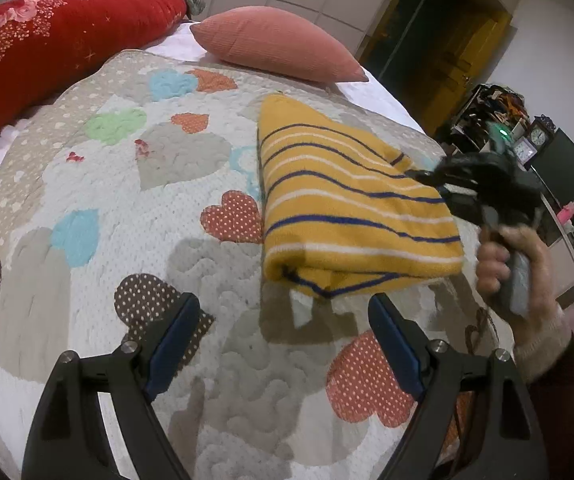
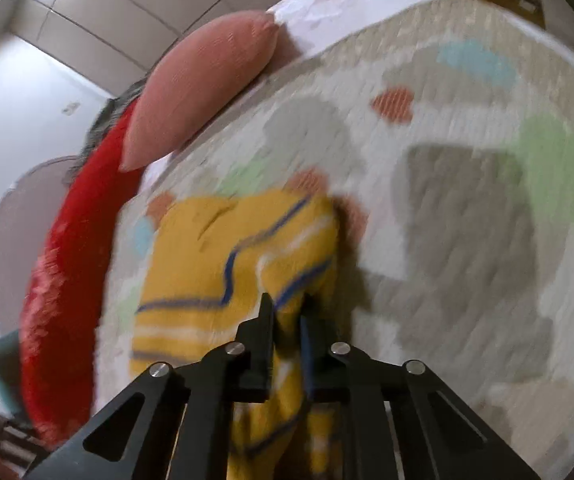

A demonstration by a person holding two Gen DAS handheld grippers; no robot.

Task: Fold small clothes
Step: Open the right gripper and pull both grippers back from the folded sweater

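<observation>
- Step in hand: a yellow striped garment (image 1: 351,204), already folded into a thick packet, is held at its right edge by the right gripper (image 1: 433,184), whose jaws are closed on the cloth; in the right wrist view the fabric (image 2: 227,264) is seen pinched between the two black fingers (image 2: 265,320).
- The left gripper (image 1: 283,320) is held wide open and empty above the quilt (image 1: 99,264), just short of the packet's near corner.
- Location: the garment is shown on the right half of the quilt, its near corner apparently lifted clear, judging by the shadow beneath it.
- Next move, as judged: either a final fold or a carry aside is called for; a grip by the left gripper on the near edge would be needed to keep the layers from sliding apart.
- Materials: the garment is a soft, fleecy knit with navy and white stripes; the quilt is stitched in puffed relief with dotted heart patches.
- A ribbed pink cushion (image 1: 279,46) and a red plush pillow (image 1: 59,40) are shown at the head of the bed.
</observation>
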